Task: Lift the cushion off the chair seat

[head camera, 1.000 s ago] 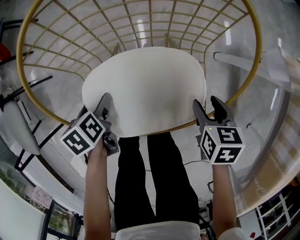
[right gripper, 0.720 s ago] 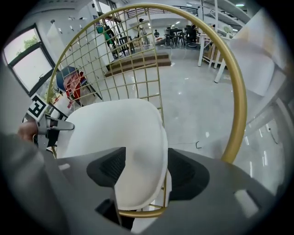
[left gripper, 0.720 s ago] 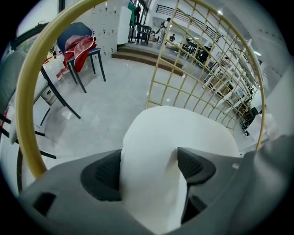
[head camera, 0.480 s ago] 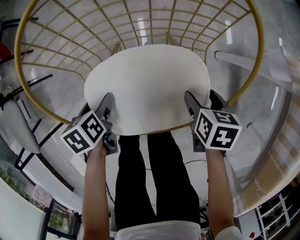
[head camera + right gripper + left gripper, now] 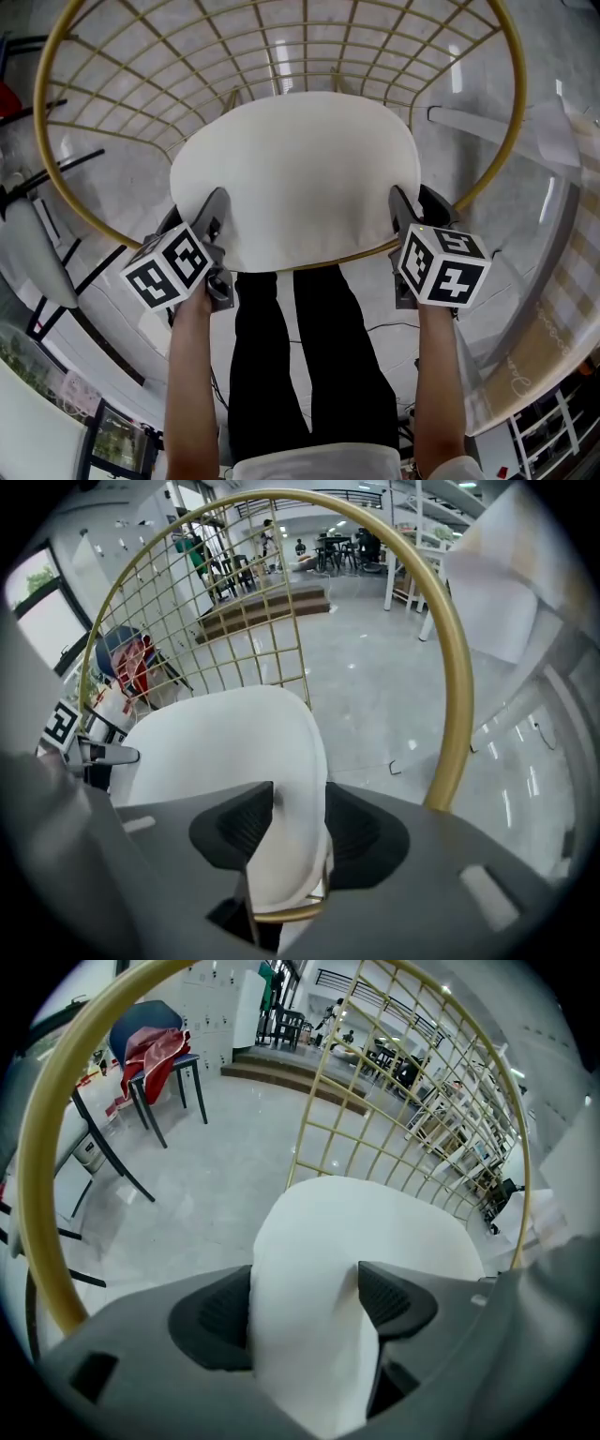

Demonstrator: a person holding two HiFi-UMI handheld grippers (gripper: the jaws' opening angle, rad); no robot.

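A white round cushion (image 5: pixel 295 173) lies in the seat of a gold wire chair (image 5: pixel 511 112). My left gripper (image 5: pixel 192 217) straddles the cushion's near-left edge. In the left gripper view the cushion (image 5: pixel 375 1232) fills the gap of my left gripper (image 5: pixel 305 1302); its jaws are closing and both pads press into the fabric. My right gripper (image 5: pixel 417 208) is at the near-right edge. In the right gripper view the cushion (image 5: pixel 225 742) rim is pinched in my right gripper (image 5: pixel 298 822), whose jaws are closing, just above the gold seat rim (image 5: pixel 281 916).
The chair's gold hoop (image 5: pixel 455 667) and wire grid (image 5: pixel 375 1119) ring the cushion. The person's black-trousered legs (image 5: pixel 309 366) stand right before the seat. A blue chair with a red cloth (image 5: pixel 155 1049) stands across the glossy floor. A white table frame (image 5: pixel 553 216) is at the right.
My right gripper shifted slightly along the cushion's right edge and its jaws narrowed onto it. The left gripper stayed put on the left edge. The cushion still rests on the seat.
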